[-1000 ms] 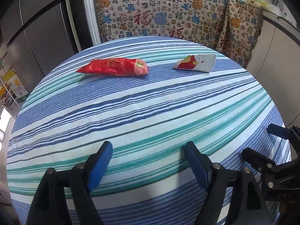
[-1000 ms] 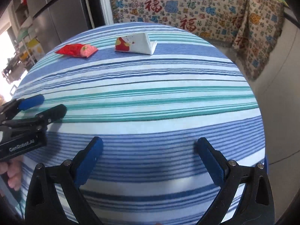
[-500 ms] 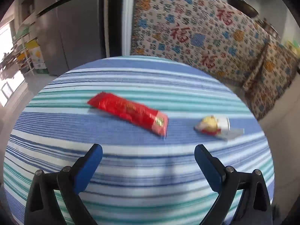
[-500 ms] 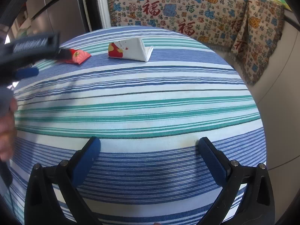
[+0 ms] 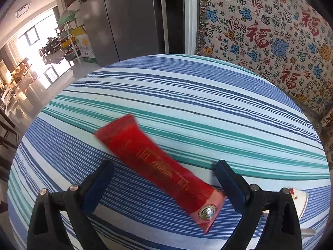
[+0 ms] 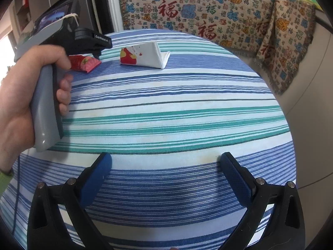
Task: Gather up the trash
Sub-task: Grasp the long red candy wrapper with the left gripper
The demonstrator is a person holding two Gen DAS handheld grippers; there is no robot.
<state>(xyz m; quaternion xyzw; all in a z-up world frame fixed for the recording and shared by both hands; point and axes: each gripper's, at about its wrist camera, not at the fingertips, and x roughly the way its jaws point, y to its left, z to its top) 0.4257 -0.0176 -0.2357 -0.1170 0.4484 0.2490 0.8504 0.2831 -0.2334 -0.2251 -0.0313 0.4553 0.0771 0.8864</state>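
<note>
A long red snack wrapper (image 5: pixel 158 162) lies flat on the striped tablecloth (image 5: pixel 208 112). My left gripper (image 5: pixel 164 179) is open, its jaws either side of the wrapper's near half, not closed on it. The wrapper's end also shows in the right wrist view (image 6: pixel 85 62), partly hidden by the left gripper body (image 6: pixel 68 35) and the hand holding it. A white folded carton with red print (image 6: pixel 143 56) lies to the wrapper's right; its corner shows in the left wrist view (image 5: pixel 299 200). My right gripper (image 6: pixel 164 179) is open and empty over the near table.
A patterned blanket (image 6: pixel 208 10) hangs behind the table on the far and right sides. A grey fridge (image 5: pixel 124 16) stands at the far left. The table edge (image 6: pixel 289 125) drops off on the right toward a pale floor.
My left gripper moved forward and down to the red wrapper, which now lies between its open jaws. My right gripper has barely moved.
</note>
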